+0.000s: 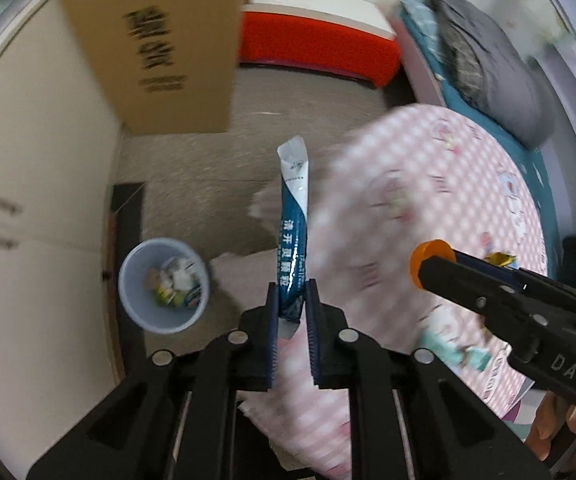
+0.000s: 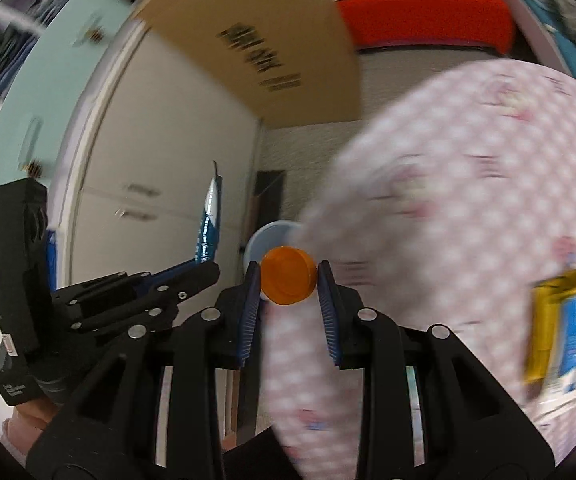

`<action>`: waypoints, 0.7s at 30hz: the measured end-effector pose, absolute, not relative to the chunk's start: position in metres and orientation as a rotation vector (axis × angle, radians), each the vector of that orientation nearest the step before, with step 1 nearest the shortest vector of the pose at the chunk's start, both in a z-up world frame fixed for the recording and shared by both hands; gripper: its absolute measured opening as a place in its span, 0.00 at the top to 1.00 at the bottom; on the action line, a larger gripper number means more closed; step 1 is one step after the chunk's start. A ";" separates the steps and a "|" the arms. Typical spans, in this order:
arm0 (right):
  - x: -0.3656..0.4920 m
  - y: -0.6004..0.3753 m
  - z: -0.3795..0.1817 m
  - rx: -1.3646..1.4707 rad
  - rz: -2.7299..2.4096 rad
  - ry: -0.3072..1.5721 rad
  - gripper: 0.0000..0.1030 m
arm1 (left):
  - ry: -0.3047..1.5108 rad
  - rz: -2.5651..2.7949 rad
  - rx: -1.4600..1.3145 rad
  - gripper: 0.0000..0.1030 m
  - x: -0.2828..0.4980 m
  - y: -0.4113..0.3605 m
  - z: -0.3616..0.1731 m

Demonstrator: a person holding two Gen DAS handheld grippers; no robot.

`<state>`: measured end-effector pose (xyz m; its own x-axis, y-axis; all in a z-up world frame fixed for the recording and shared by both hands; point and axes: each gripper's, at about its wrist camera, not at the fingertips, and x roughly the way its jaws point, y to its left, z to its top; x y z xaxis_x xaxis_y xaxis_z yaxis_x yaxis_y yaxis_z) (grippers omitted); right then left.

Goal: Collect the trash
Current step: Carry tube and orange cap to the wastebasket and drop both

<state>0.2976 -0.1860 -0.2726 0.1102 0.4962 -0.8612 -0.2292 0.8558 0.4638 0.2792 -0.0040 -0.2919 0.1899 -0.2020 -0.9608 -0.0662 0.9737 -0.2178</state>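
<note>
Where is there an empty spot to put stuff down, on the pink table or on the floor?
The pink checked tablecloth is mostly bare; only its right edge holds a yellow wrapper. The grey floor is free between the cardboard box, red cabinet and table. The trash bin already holds wrappers.

Both point steeply downward. The left gripper (image 1: pixel 292 312) is clamped on a blue-and-white sachet (image 1: pixel 293 232); the right gripper (image 2: pixel 288 288) pinches an orange cap (image 2: pixel 288 280).
</note>
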 end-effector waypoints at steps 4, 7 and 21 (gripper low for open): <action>0.285 -0.120 -0.270 0.179 0.631 1.374 0.72 | 1.374 -0.001 -0.283 0.88 0.250 0.063 -0.290; 0.278 -0.072 -0.269 0.136 0.690 1.381 0.72 | 1.366 0.068 -0.317 0.88 0.230 0.110 -0.288; 0.252 0.010 -0.271 0.045 0.674 1.350 0.39 | 1.344 0.186 -0.385 0.88 0.185 0.213 -0.283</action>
